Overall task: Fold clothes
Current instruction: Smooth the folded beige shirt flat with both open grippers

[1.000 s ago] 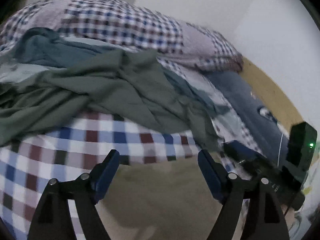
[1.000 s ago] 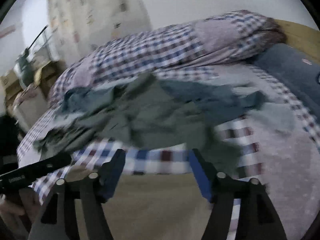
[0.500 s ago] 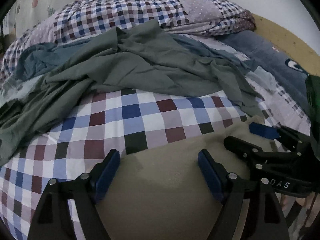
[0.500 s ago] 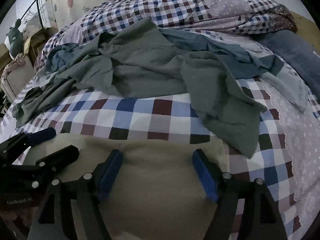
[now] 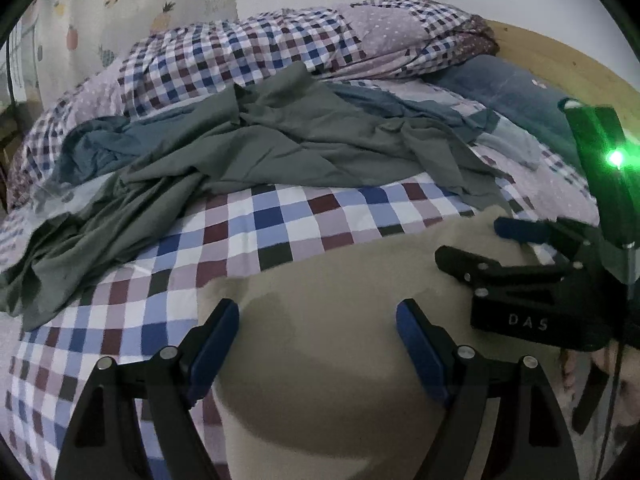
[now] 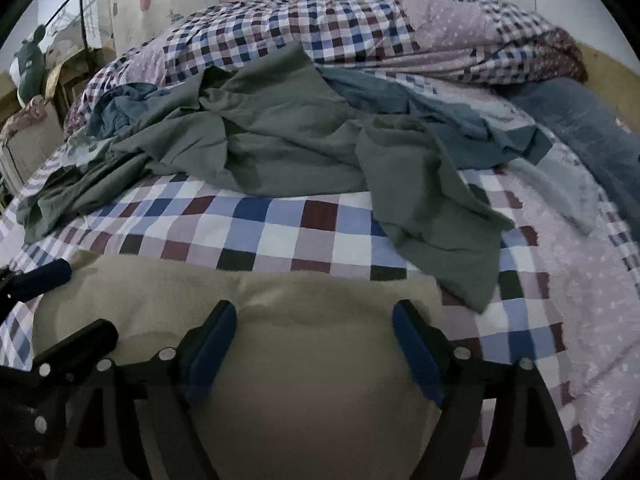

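Checked bedsheet [image 6: 280,236] w/ rumpled grey-green garment [image 6: 288,148] heaped mid-bed, blue one [image 6: 432,116] behind. Beige cloth [image 5: 340,320] flat at near edge, under both claws. L gripper [image 5: 318,342] & R gripper [image 6: 312,340] spread wide, grasping nothing, side by side.

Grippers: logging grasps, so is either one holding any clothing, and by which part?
Nothing is held. The left gripper and right gripper are both open above the beige garment.

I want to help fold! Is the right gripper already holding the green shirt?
No, the right gripper is open and empty over a beige cloth, while the green shirt lies crumpled farther up the bed.
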A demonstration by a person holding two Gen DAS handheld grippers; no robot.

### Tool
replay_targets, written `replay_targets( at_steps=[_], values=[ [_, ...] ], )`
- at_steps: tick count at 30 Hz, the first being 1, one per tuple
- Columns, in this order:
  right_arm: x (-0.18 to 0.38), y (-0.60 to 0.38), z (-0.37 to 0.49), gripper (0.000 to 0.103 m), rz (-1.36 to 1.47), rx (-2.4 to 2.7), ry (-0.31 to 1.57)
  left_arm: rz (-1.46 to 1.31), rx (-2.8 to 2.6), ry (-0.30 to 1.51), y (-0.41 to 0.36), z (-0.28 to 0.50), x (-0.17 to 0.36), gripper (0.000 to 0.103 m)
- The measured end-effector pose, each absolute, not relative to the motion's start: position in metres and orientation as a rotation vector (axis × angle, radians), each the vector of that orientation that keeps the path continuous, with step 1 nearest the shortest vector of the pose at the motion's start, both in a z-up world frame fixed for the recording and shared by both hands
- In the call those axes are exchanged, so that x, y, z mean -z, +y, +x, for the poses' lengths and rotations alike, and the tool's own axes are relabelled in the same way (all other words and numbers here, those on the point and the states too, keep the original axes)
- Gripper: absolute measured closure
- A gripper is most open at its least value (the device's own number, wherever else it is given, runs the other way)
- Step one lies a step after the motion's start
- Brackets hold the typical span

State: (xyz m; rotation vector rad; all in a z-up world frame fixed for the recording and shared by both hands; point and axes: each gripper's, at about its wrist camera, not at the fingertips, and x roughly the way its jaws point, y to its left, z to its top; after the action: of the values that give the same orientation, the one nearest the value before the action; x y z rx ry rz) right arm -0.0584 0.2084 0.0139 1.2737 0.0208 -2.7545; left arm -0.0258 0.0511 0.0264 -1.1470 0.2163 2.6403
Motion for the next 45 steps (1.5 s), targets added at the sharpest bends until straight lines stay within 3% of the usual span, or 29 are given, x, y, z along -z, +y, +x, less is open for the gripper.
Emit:
replay_targets(
  at_steps=[17,31,39,45],
  values=[
    [-0.023,0.214,0.051,0.018,1.228,2.843,0.034,-1.131,-2.614,0.263,0.06,0.047,-0.032,0.018],
    [-0.008,0.226,0.179,0.016,1.281,2.904,0.097,-1.135,-2.553,0.27,0.069,0.176,-0.019,0.018],
    [-0.012,0.224,0.228,0.016,1.388,2.902,0.124,-1.222,-2.506,0.127,0.049,0.208,-0.021,0.018],
    [-0.016,0.226,0.249,0.016,1.49,2.851,0.019,-1.251,-2.448,0.17,0.047,0.235,-0.02,0.018]
  ],
)
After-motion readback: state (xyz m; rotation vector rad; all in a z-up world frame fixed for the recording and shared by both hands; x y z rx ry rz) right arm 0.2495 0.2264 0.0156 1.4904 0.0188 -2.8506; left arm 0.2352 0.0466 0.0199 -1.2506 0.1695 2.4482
